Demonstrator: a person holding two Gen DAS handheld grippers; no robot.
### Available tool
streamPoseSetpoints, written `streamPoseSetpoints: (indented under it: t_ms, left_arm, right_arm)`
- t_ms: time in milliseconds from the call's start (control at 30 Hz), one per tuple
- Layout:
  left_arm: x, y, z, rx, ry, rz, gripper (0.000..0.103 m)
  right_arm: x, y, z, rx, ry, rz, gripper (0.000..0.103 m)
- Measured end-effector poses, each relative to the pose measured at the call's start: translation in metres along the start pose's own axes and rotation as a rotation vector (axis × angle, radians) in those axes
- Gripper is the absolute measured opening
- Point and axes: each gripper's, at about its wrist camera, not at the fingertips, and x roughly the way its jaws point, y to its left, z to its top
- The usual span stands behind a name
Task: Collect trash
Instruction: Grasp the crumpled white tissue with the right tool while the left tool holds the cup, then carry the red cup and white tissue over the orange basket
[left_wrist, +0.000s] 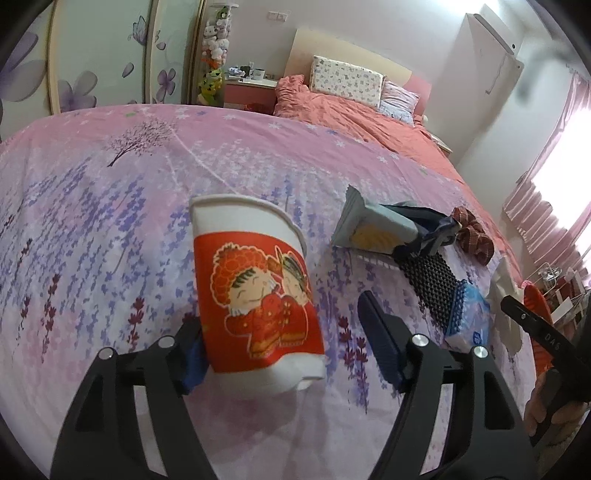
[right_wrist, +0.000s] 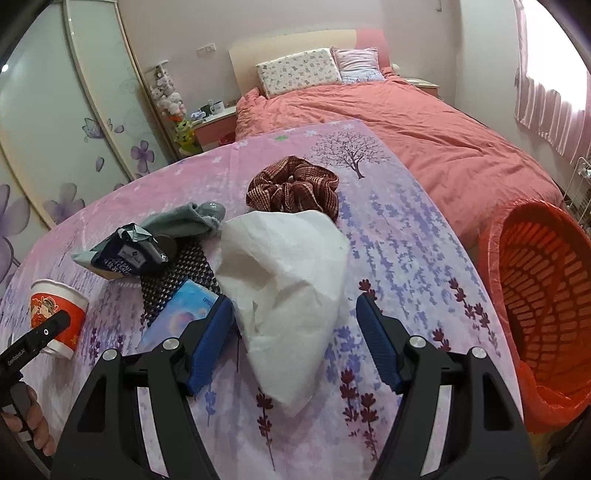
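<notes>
My left gripper (left_wrist: 284, 339) stands spread around the paper cup (left_wrist: 255, 295); the cup leans against the left pad, and a clear gap separates it from the right pad, so nothing is pinched. My right gripper (right_wrist: 295, 343) is spread too, its pads either side of a crumpled white tissue (right_wrist: 288, 280) lying on the flowered bedsheet (right_wrist: 399, 236), and I see no pad pressing it. Left of the tissue I see a blue tissue pack (right_wrist: 181, 314) on a black mesh mat (right_wrist: 184, 273), a dark snack wrapper (right_wrist: 129, 254) and a grey sock (right_wrist: 184, 221). A red scrunchie (right_wrist: 291, 188) lies just behind the tissue. An orange basket (right_wrist: 546, 295) stands off the sheet's right edge.
</notes>
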Motion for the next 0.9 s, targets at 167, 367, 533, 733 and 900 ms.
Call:
streamPoseSetpoints:
  t_ms: [167,367,533,733,900]
  left_arm:
    - [0.007,-0.001,0.001,-0.003,0.014,0.004,0.062]
    - [0.012,0.005,0.001,-0.008,0.023,0.014,0.054]
    - [0.011,0.008,0.003,-0.003,0.018,0.025,0.052]
    - [0.009,0.008,0.005,0.006,0.009,0.035,0.051]
    - [0.009,0.005,0.004,0.013,0.012,0.034,0.045]
  right_arm:
    - [0.004,0.004,-0.005,-0.012,0.016,-0.003,0.056]
    - [0.006,0.005,-0.009,-0.015,0.02,-0.003,0.052]
    - [0.006,0.003,-0.01,-0.007,0.02,-0.002,0.051]
    - [-0.001,-0.003,-0.008,0.014,0.009,0.007,0.051]
    - [0.0,-0.004,-0.012,0.006,0.019,0.005,0.051]
